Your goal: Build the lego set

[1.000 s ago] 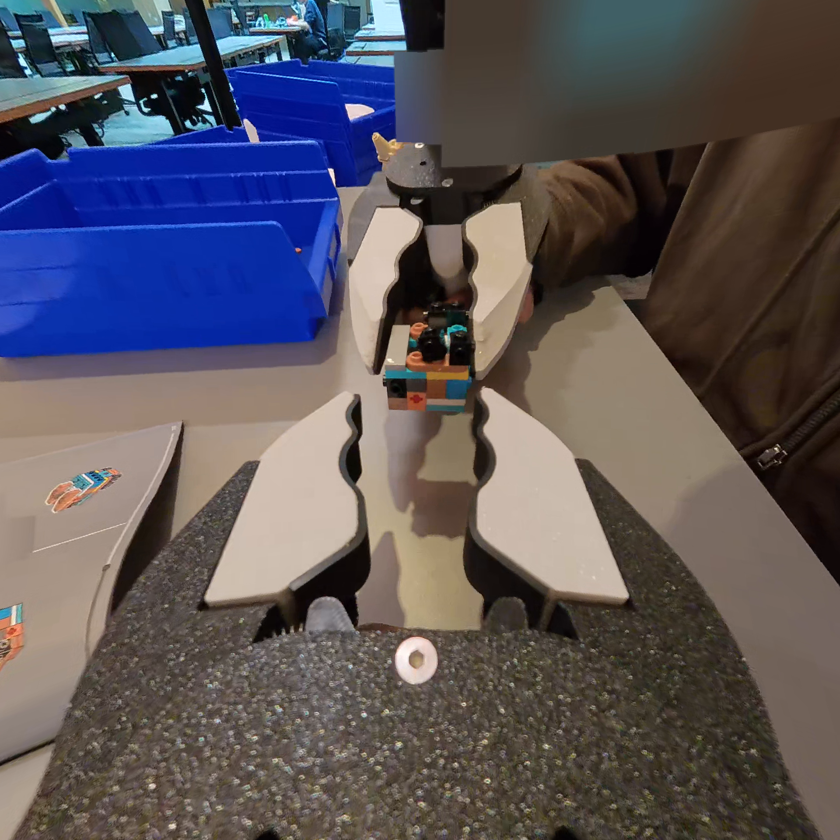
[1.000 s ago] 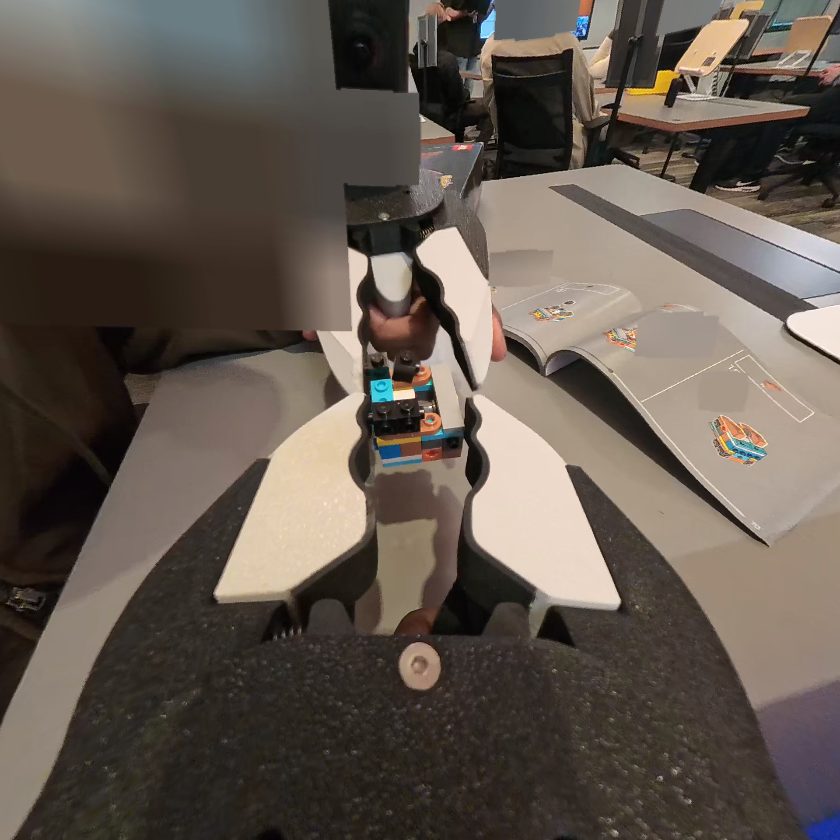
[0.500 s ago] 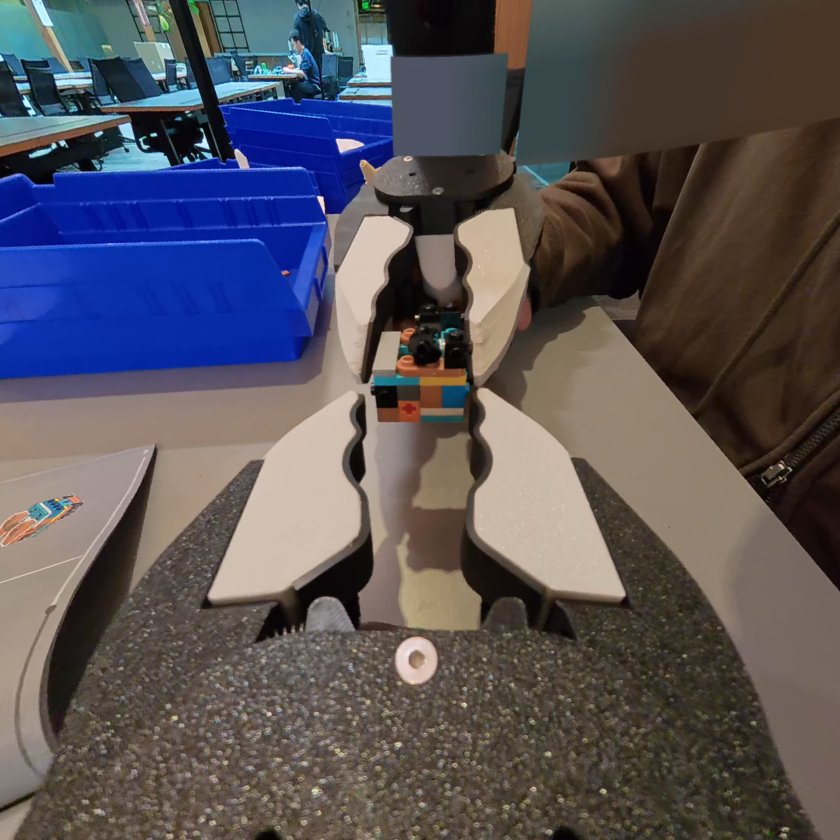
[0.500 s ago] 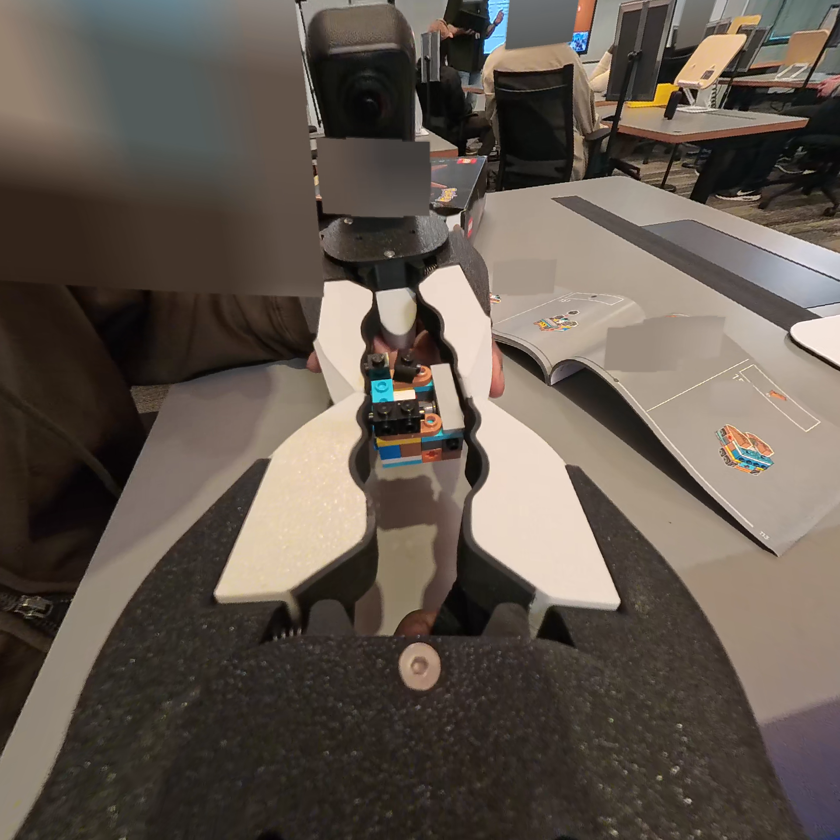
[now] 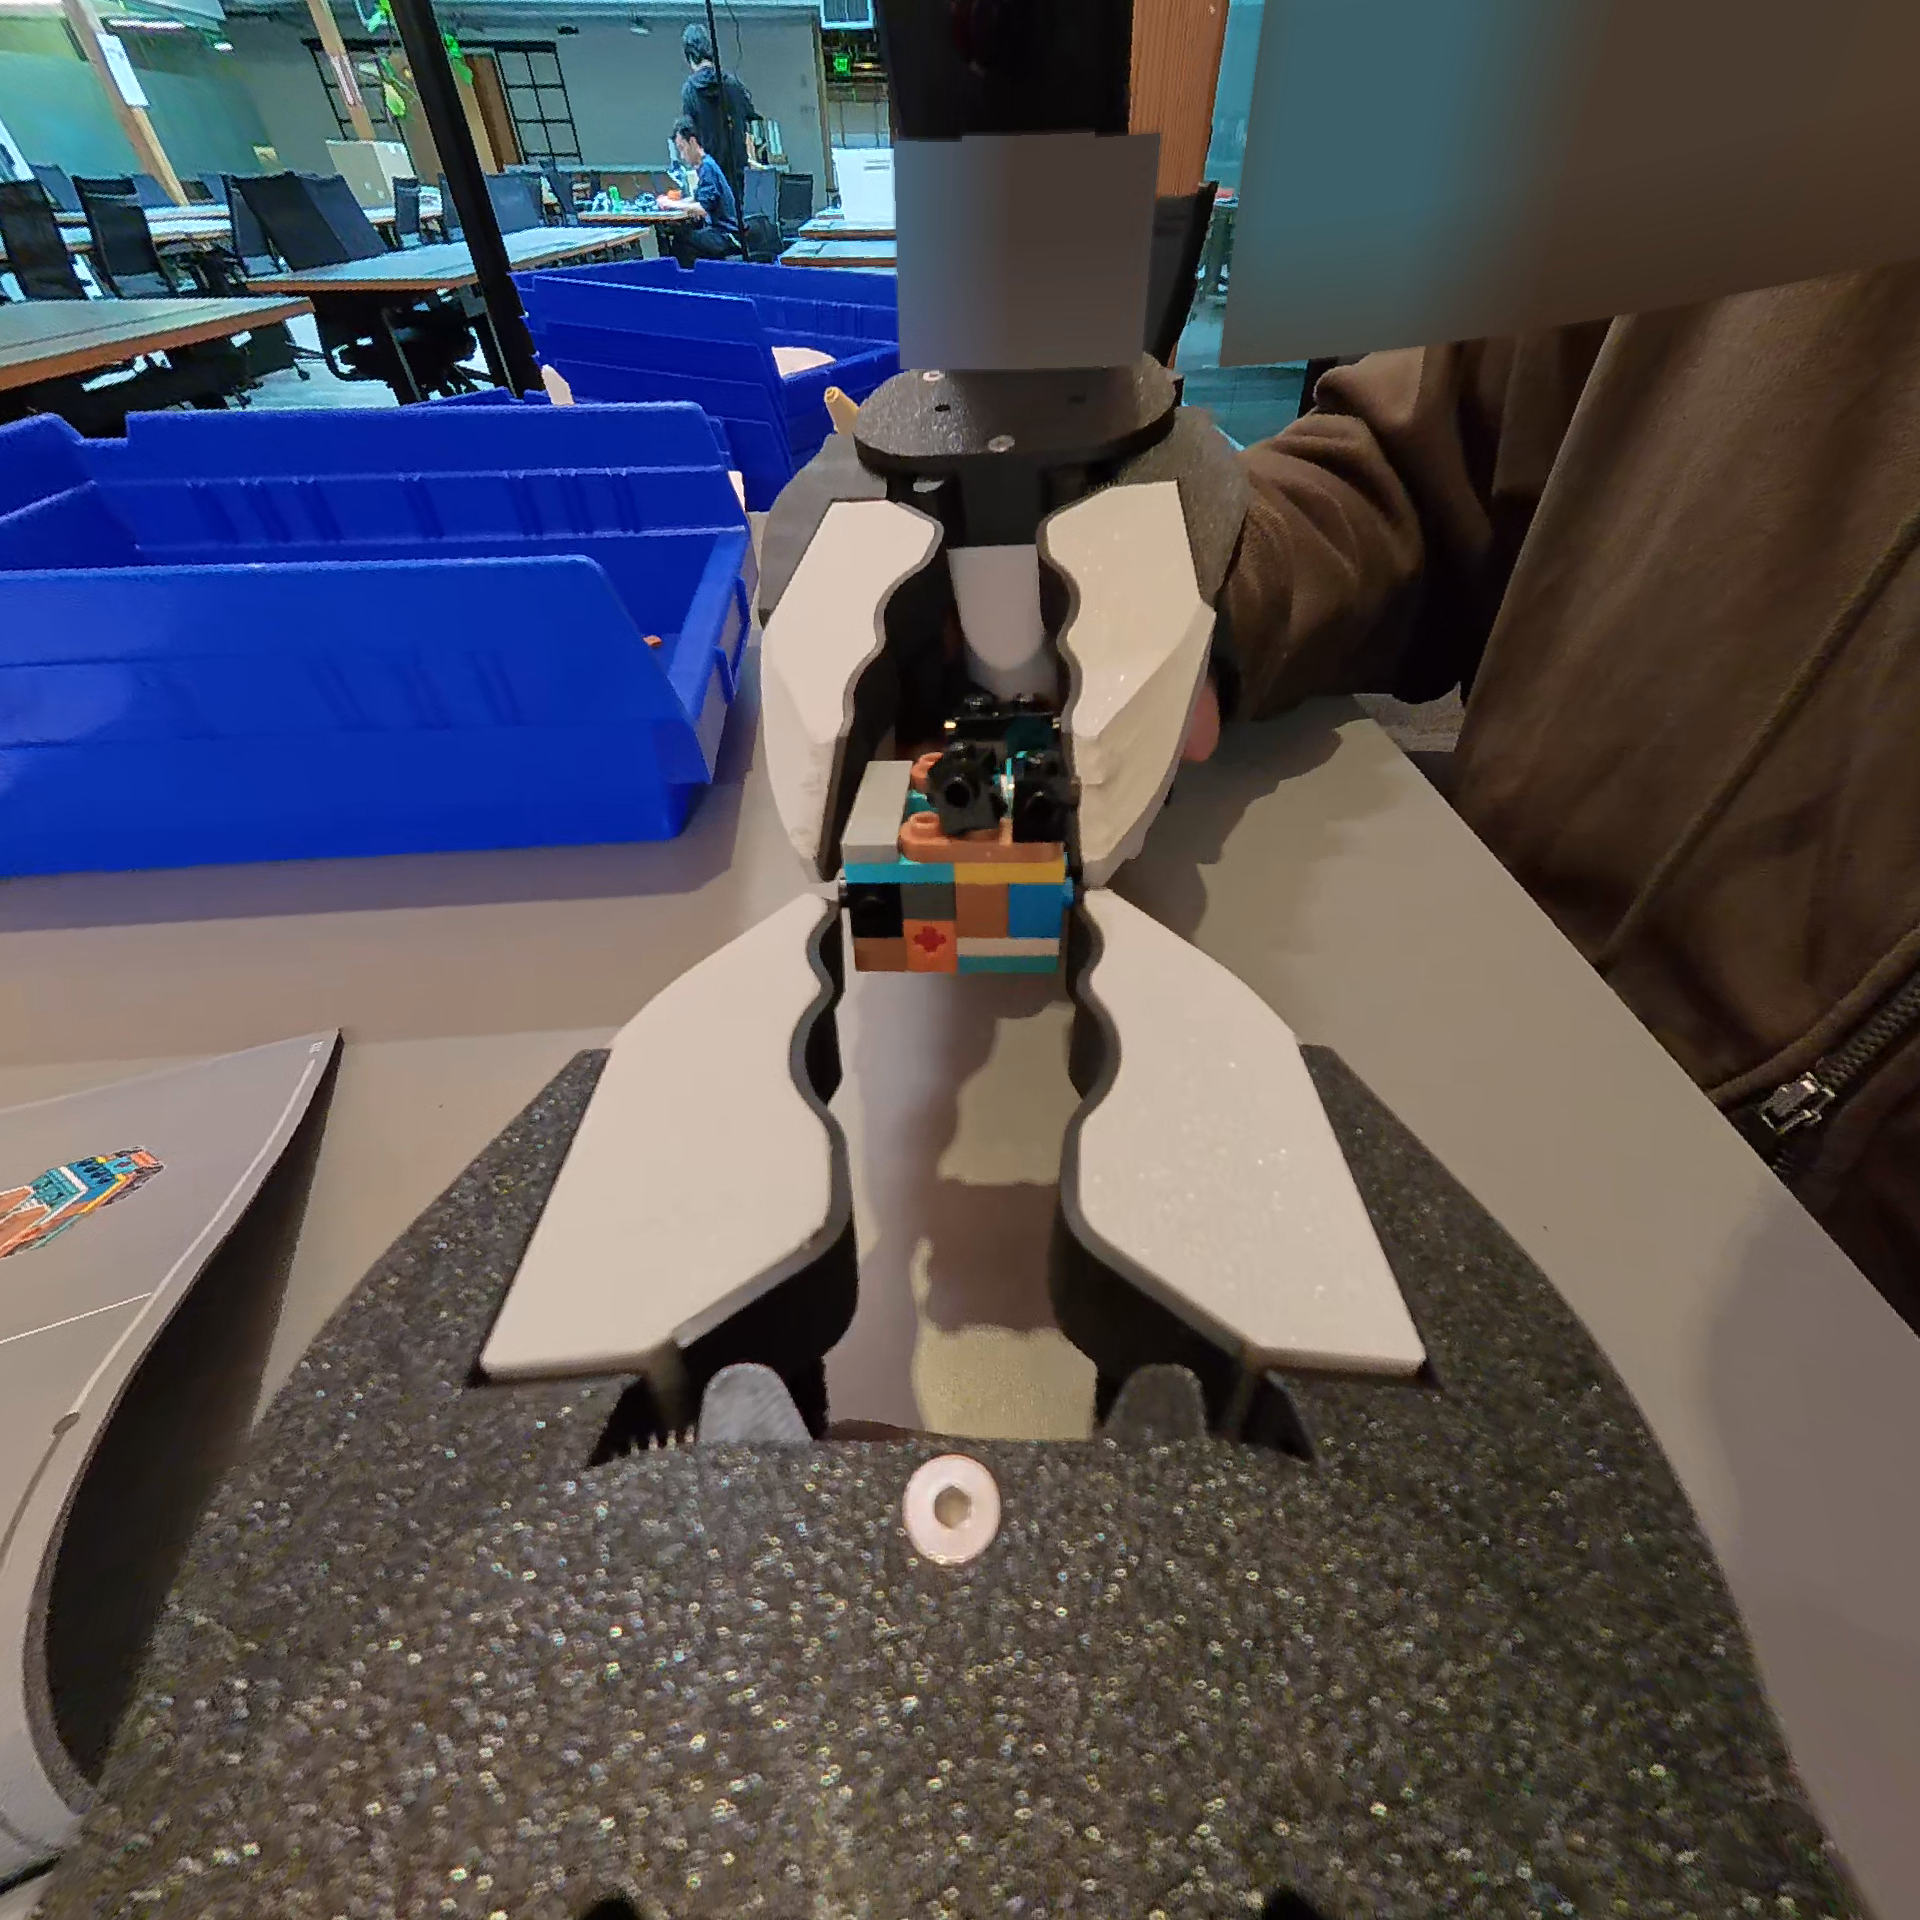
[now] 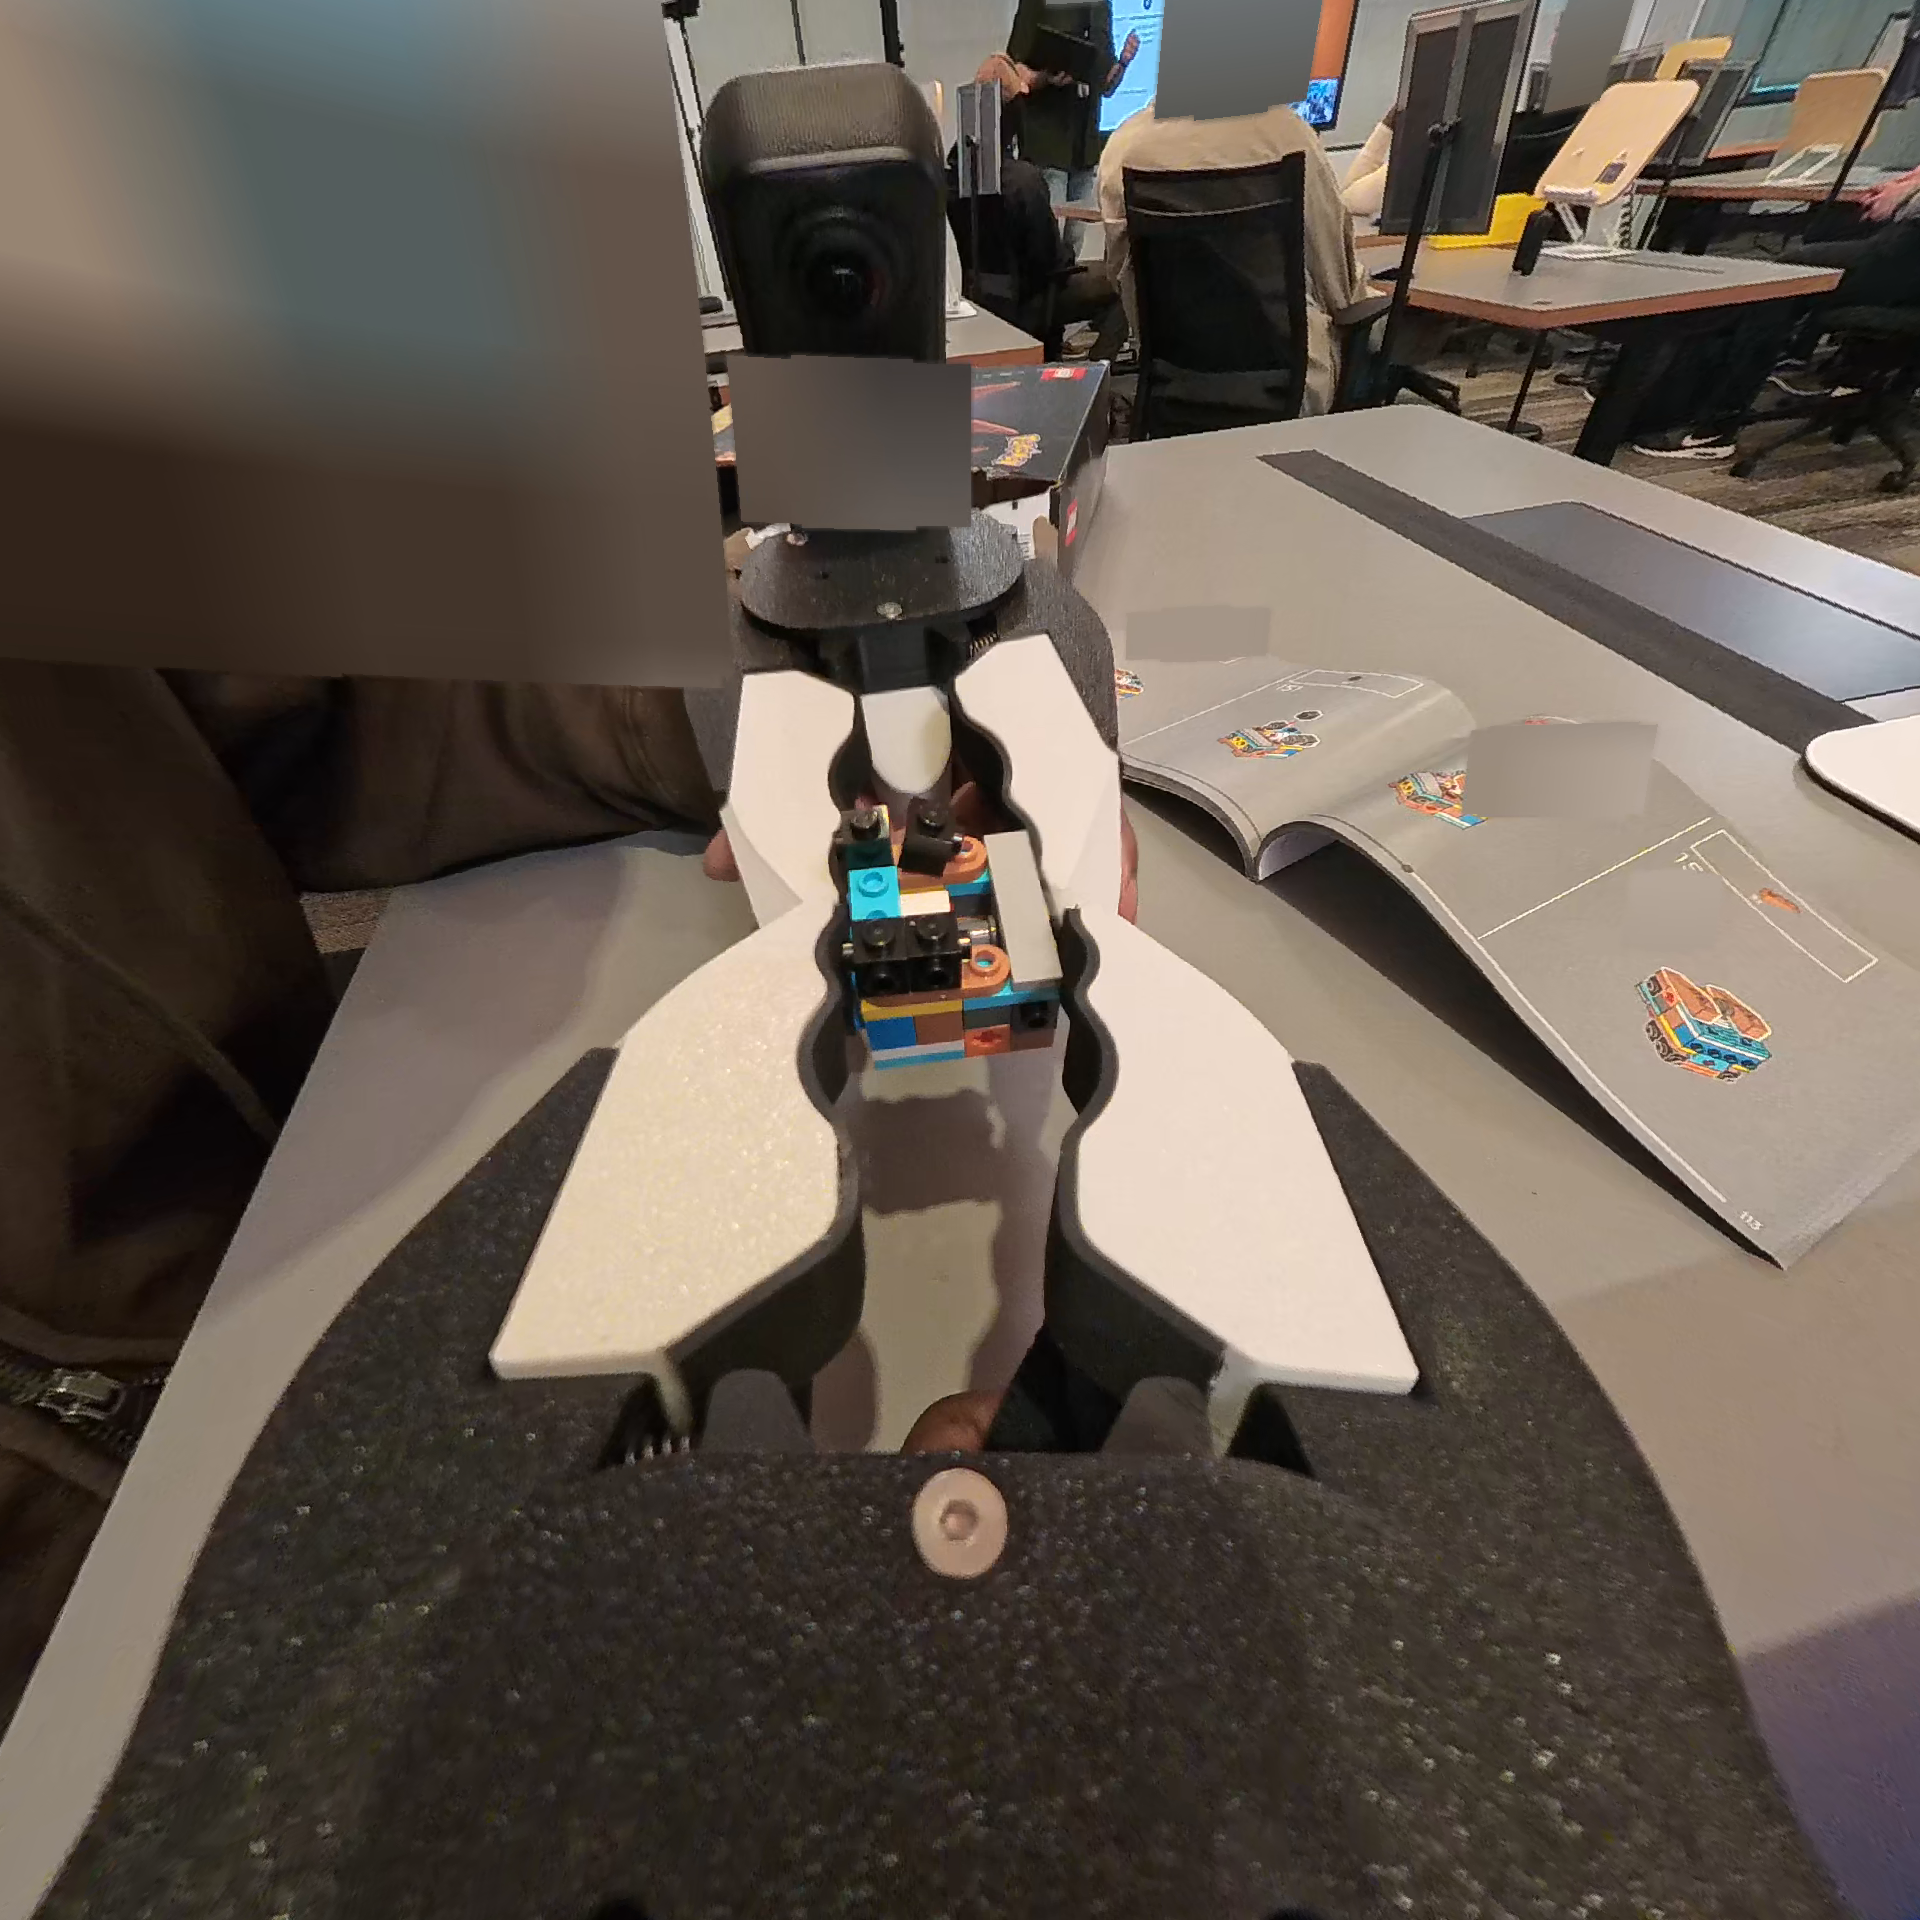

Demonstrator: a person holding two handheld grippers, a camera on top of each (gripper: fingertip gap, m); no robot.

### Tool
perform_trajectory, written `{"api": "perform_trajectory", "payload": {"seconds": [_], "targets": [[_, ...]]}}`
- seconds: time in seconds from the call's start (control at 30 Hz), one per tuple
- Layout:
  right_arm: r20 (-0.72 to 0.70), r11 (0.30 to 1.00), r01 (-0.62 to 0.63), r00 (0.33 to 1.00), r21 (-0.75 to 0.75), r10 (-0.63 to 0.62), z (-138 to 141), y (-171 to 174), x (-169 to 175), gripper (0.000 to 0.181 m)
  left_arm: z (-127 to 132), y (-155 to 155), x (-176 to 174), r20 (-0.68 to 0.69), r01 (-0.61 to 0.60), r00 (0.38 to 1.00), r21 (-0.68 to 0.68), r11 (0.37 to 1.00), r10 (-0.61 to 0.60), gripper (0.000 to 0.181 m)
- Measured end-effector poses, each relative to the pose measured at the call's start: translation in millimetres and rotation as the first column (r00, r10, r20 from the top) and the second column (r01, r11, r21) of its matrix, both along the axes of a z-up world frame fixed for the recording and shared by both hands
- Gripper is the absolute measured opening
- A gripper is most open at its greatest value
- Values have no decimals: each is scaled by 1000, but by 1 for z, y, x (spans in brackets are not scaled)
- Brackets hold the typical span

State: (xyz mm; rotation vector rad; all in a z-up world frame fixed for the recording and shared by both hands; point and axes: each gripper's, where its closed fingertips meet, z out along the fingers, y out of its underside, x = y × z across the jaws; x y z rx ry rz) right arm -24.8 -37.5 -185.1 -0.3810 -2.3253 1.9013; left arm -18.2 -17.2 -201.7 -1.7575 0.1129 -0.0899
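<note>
Small multicoloured lego block held above the grey table, clamped by left gripper near, by right gripper opposite, open instruction booklet laid at the right

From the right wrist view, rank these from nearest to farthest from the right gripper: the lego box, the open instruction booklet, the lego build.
1. lego build: between the fingertips of the right gripper, centre.
2. open instruction booklet: lying on the table to the right, a little beyond.
3. lego box: at the table's far side, behind the left gripper, which faces this one.
</note>
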Motion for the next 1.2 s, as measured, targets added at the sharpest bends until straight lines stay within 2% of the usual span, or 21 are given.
{"api": "perform_trajectory", "payload": {"seconds": [0.8, 1.07, 1.2], "targets": [[-60, 1000, 3, 998, -26, -4, 11, 0, 4, 38, 9, 1, 4, 53, 35, 998, 90, 995, -40, 38], [-218, 996, -54, 975, -74, 37, 40, 14, 10, 42, 13, 2, -3, 32, -24, 999, 115, 993, 20, 38], [-355, 996, -58, 932, 68, 78, 43, 15, 4, 42, 13, 2, -16, -8, -116, 993, 118, 986, 118, 38]]}}
